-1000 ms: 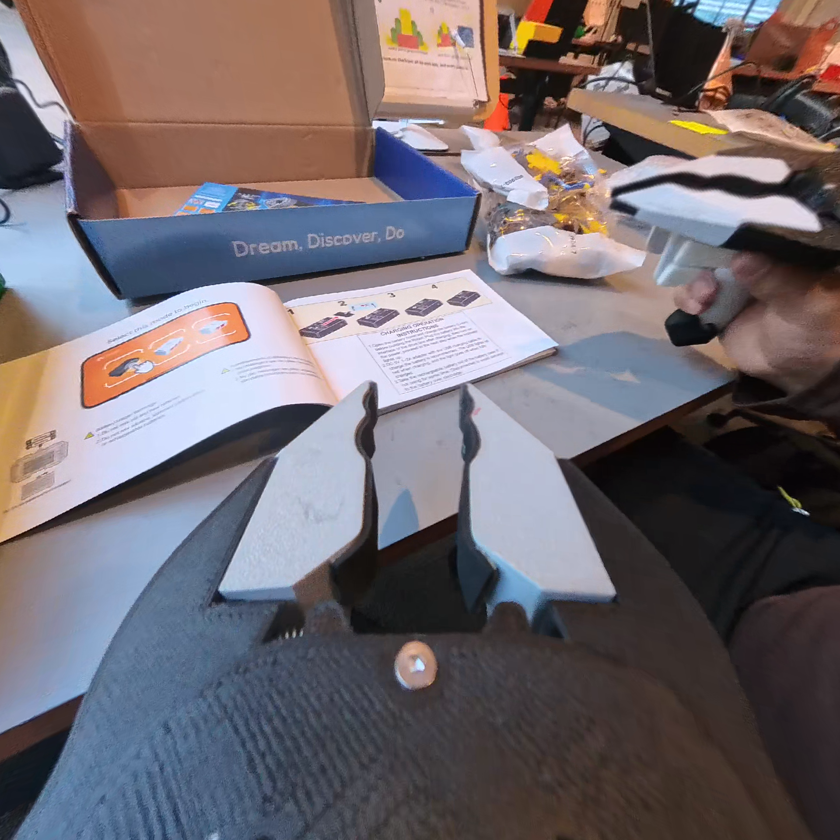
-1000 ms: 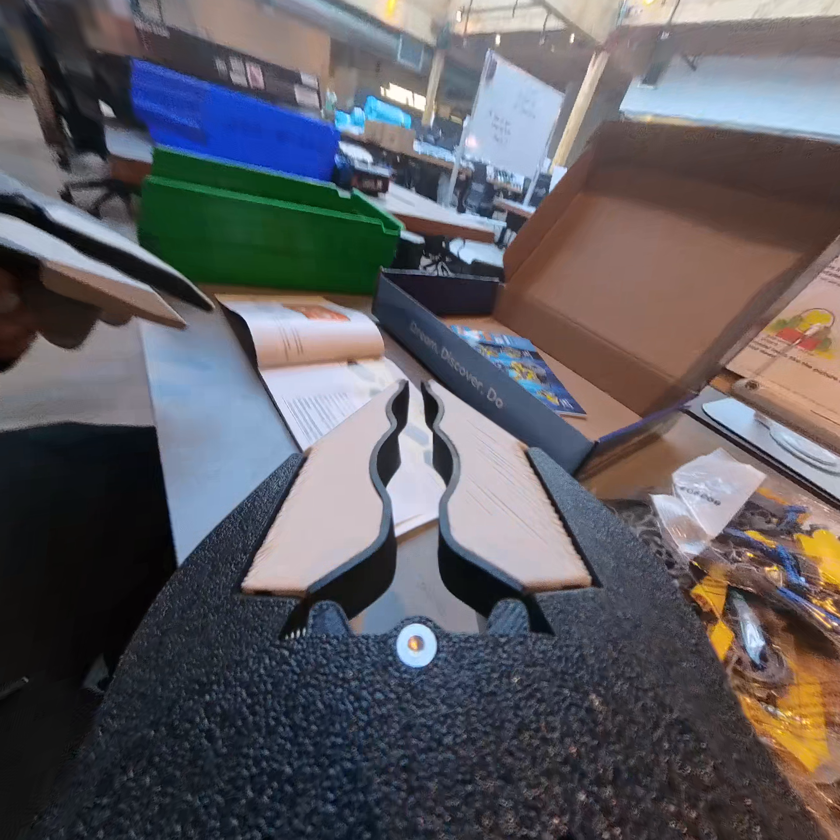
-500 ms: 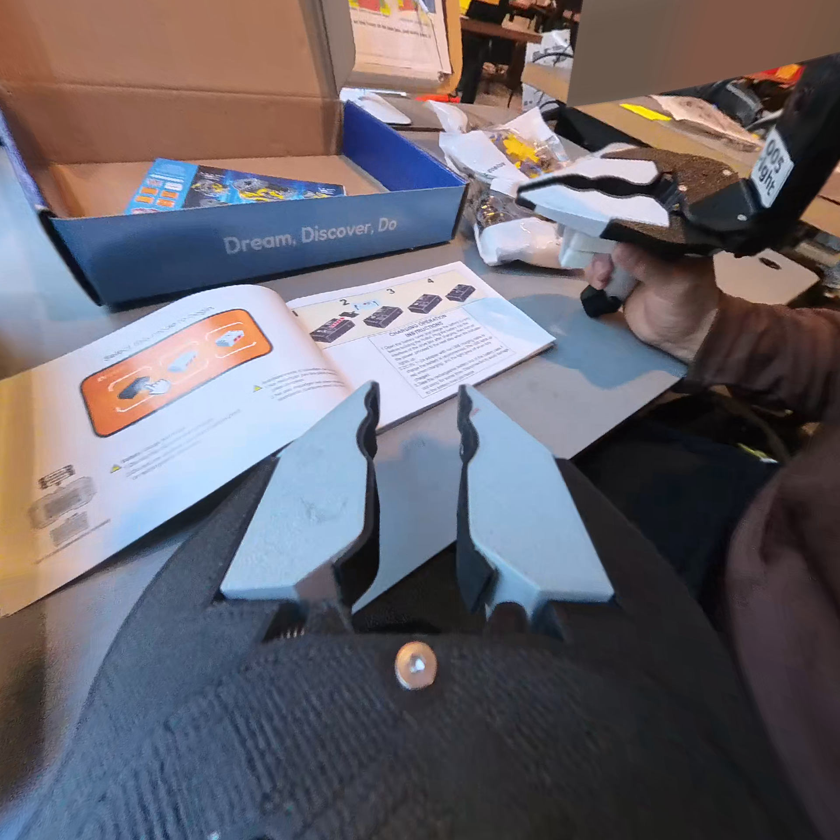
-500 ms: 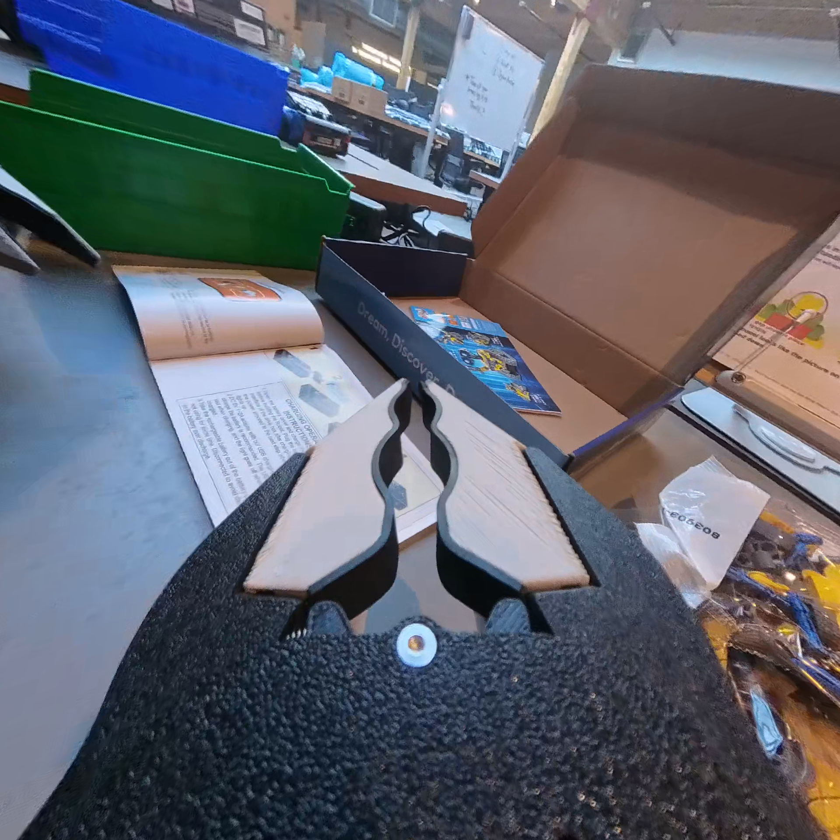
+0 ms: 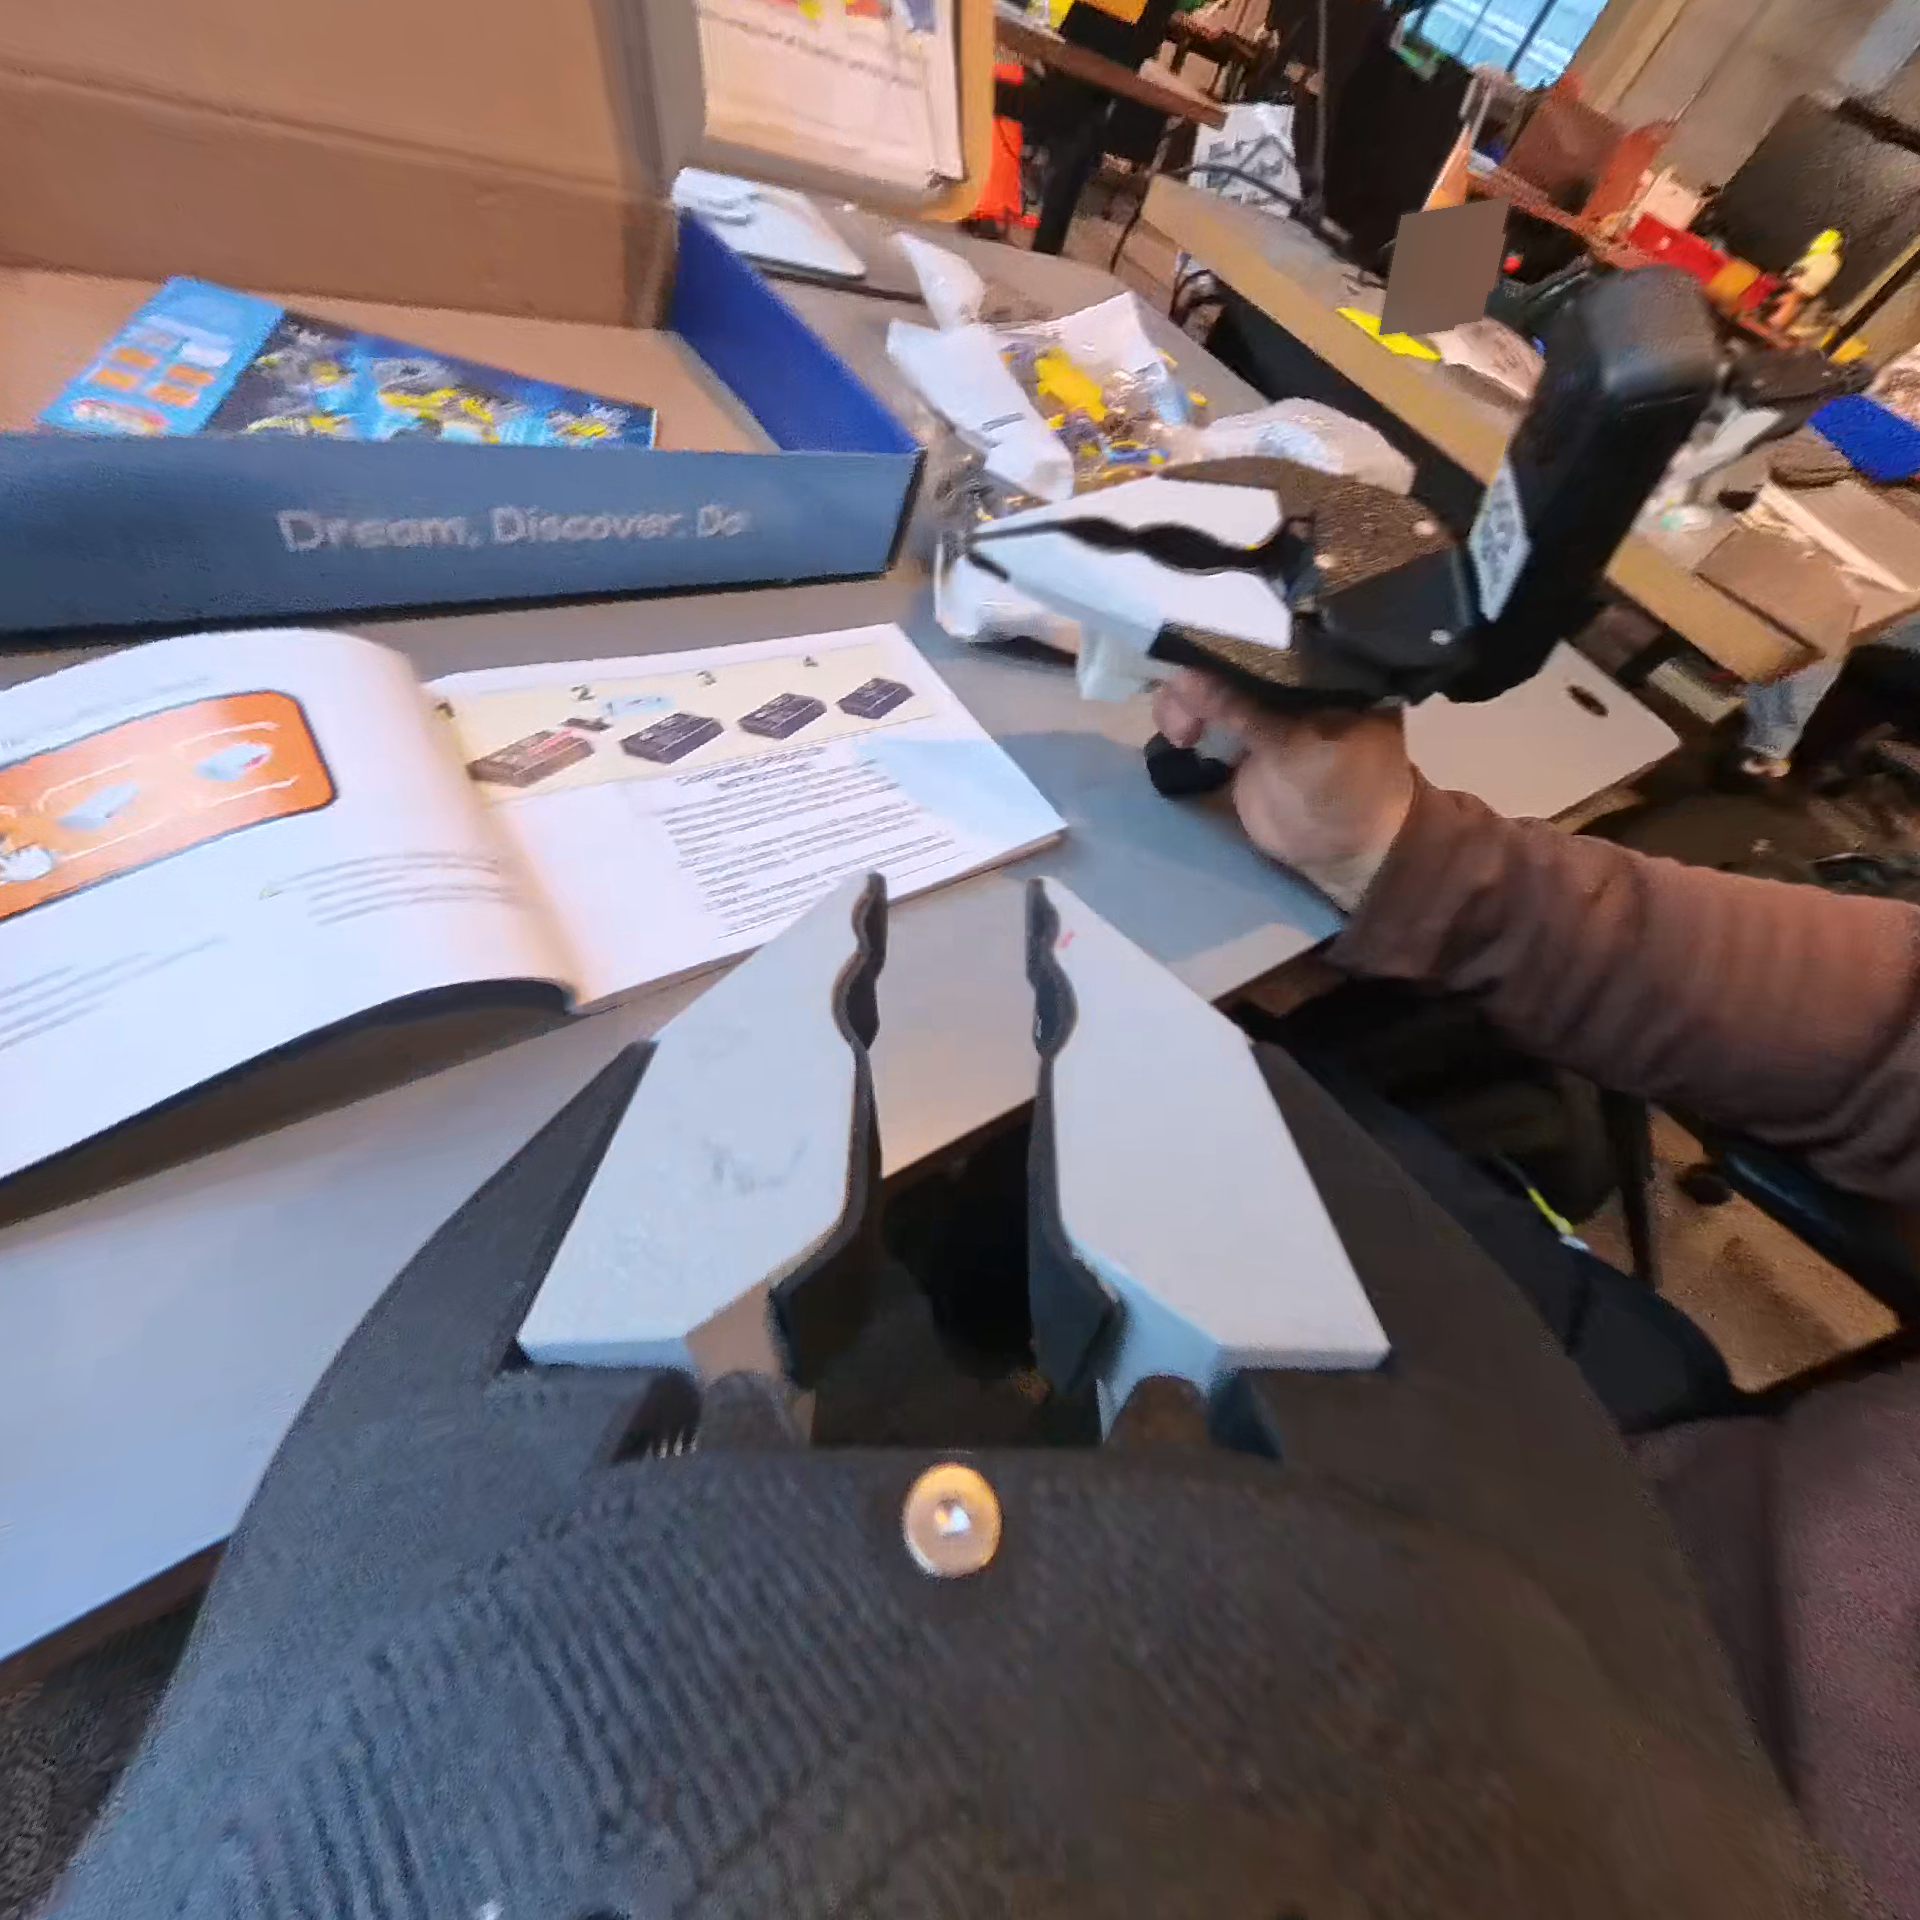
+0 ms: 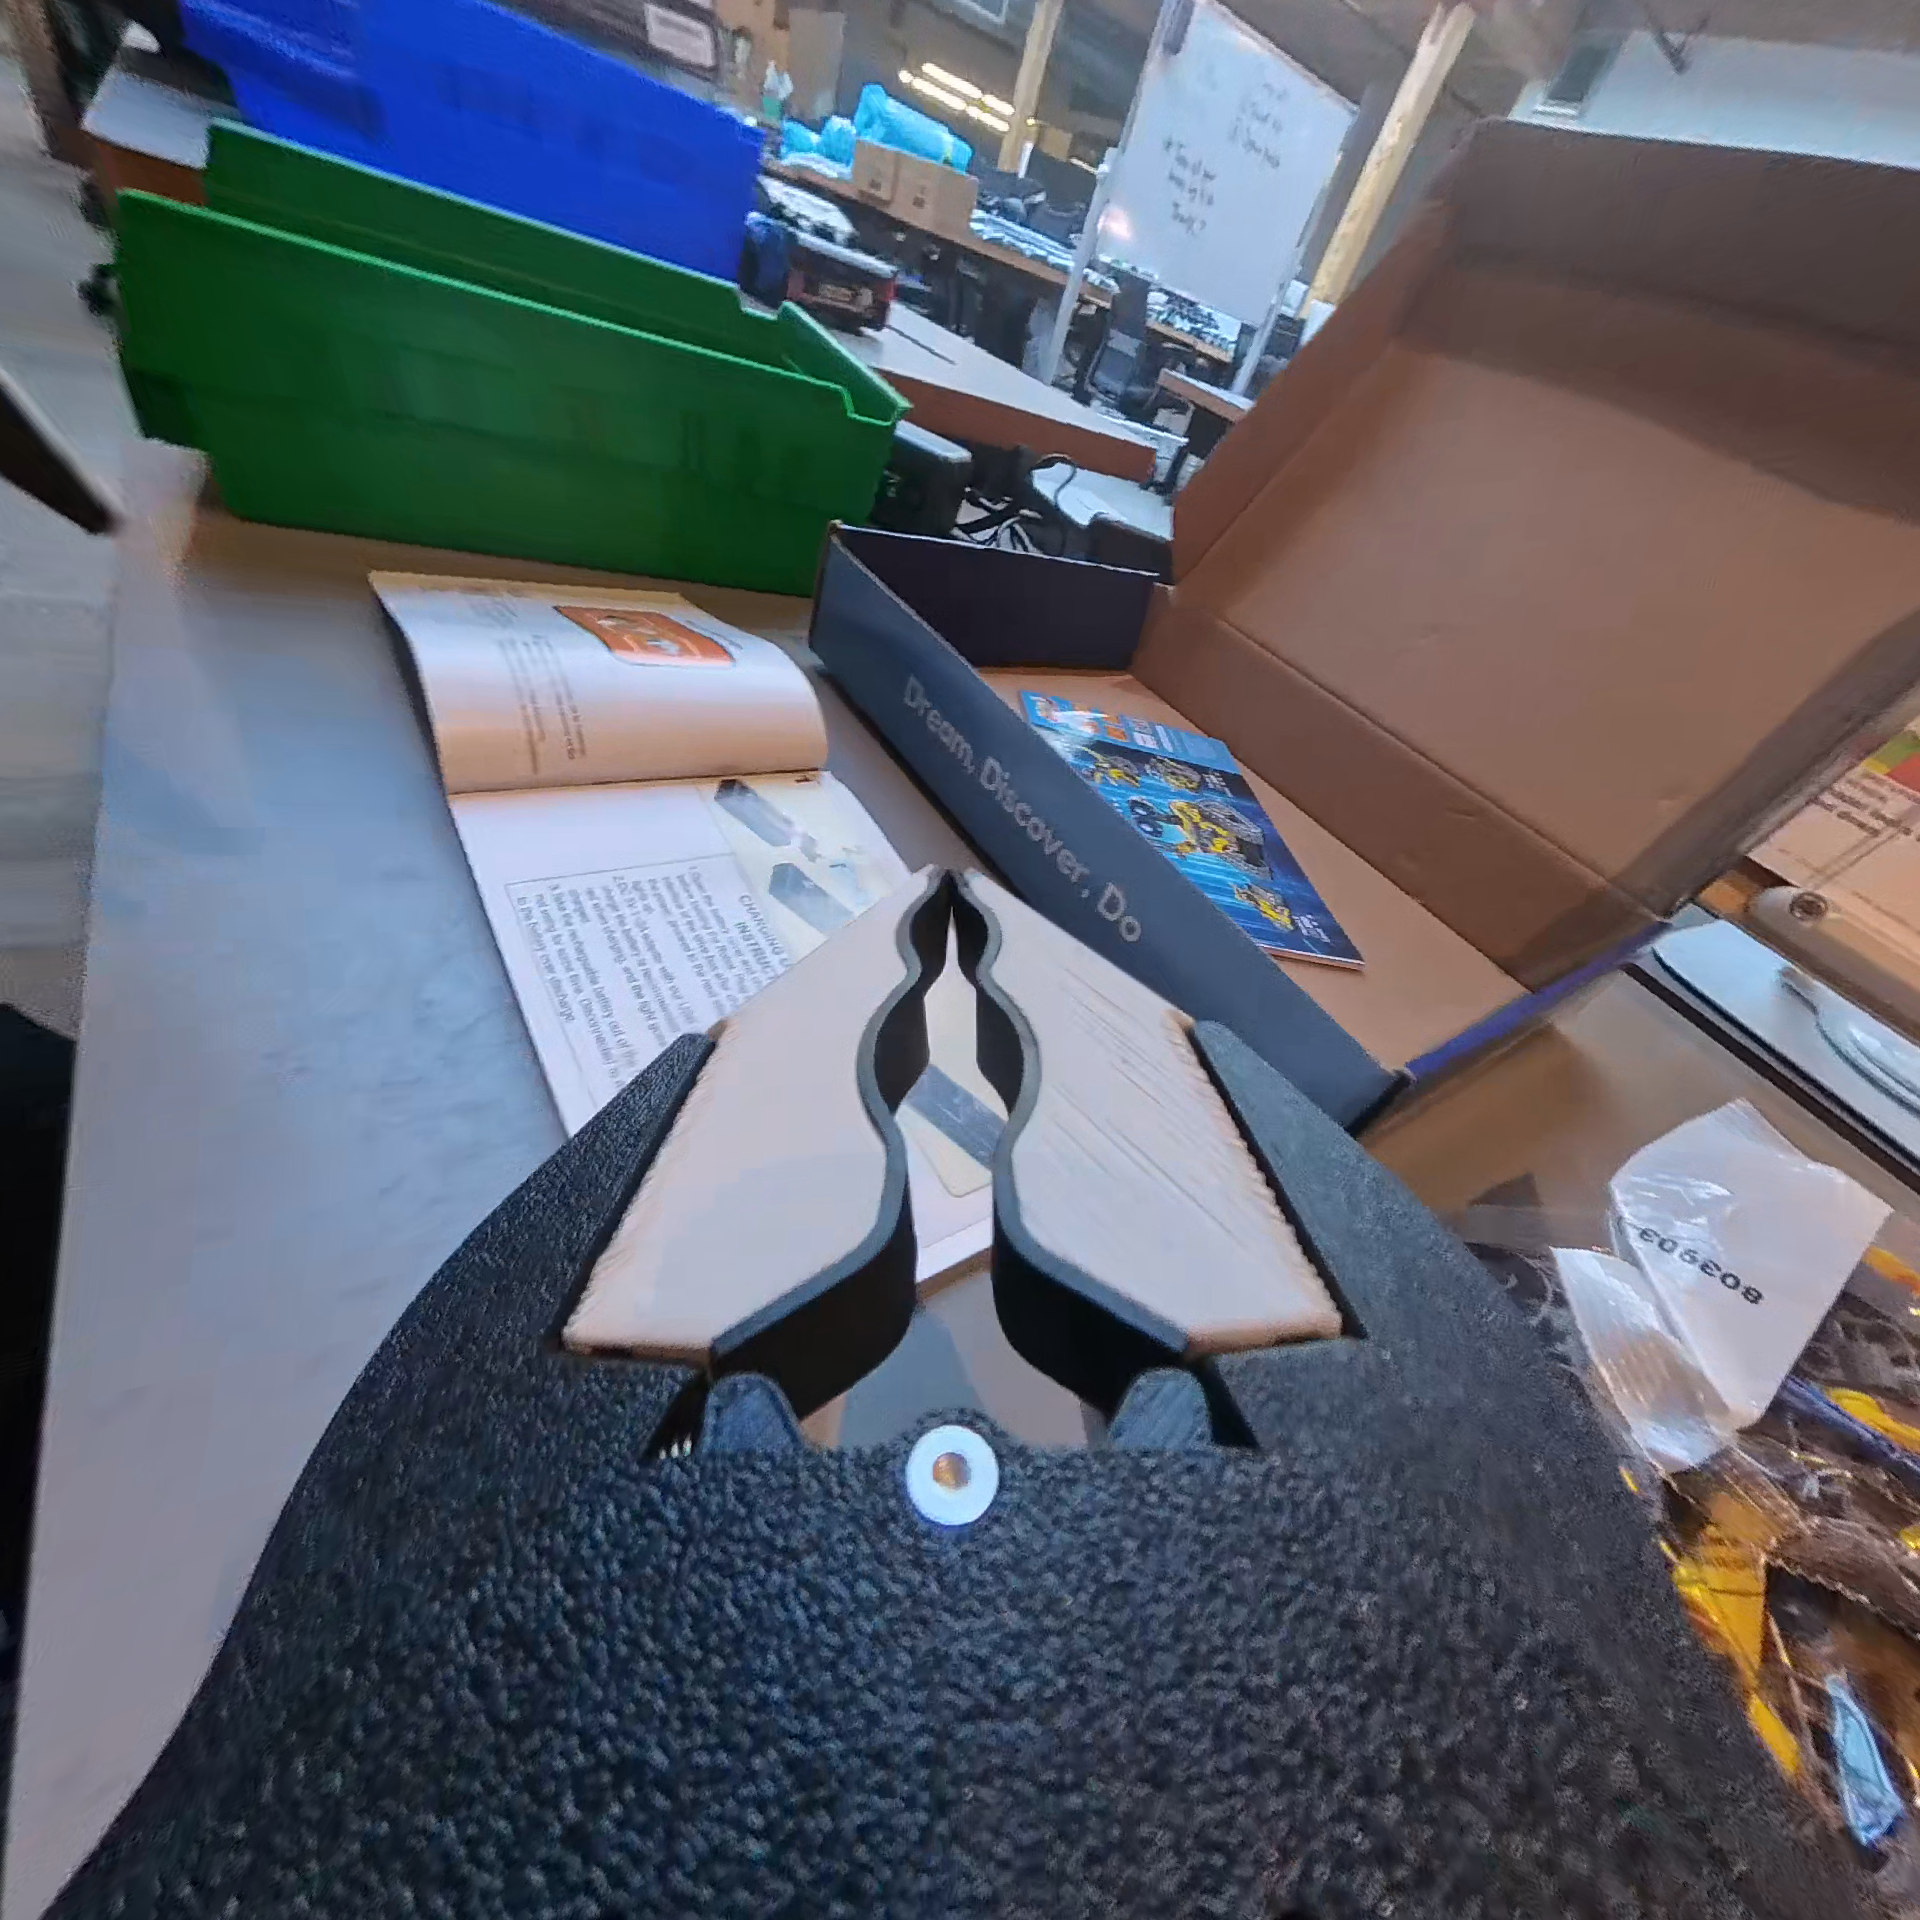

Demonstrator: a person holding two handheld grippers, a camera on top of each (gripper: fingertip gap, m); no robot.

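Observation:
An open instruction booklet (image 5: pixel 520 821) lies on the grey table (image 5: pixel 1132 862) in front of an open blue cardboard box (image 5: pixel 468 530). A blue leaflet (image 5: pixel 343 384) lies inside the box. My left gripper (image 5: pixel 951 904) is open and empty, just above the table's near edge, close to the booklet's right page. My right gripper (image 6: pixel 951 883) is shut on nothing, its tips touching, low over the booklet's (image 6: pixel 644 831) right page near the box front (image 6: pixel 1039 862). It also shows in the left wrist view (image 5: pixel 982 545), held in a hand (image 5: pixel 1309 790).
Clear bags of yellow and blue parts (image 5: pixel 1049 405) lie right of the box, also in the right wrist view (image 6: pixel 1766 1351). Green bins (image 6: pixel 468 416) and a blue bin (image 6: pixel 499 135) stand beyond the booklet. The box's raised lid (image 6: pixel 1558 499) stands behind. A sleeved arm (image 5: pixel 1621 966) crosses the right. The gap from one gripper's tips to the other's is roughly 15 cm.
My right gripper has closed from a narrow gap to tips touching and moved in over the booklet's right page. My left gripper stays open and has swung slightly right.

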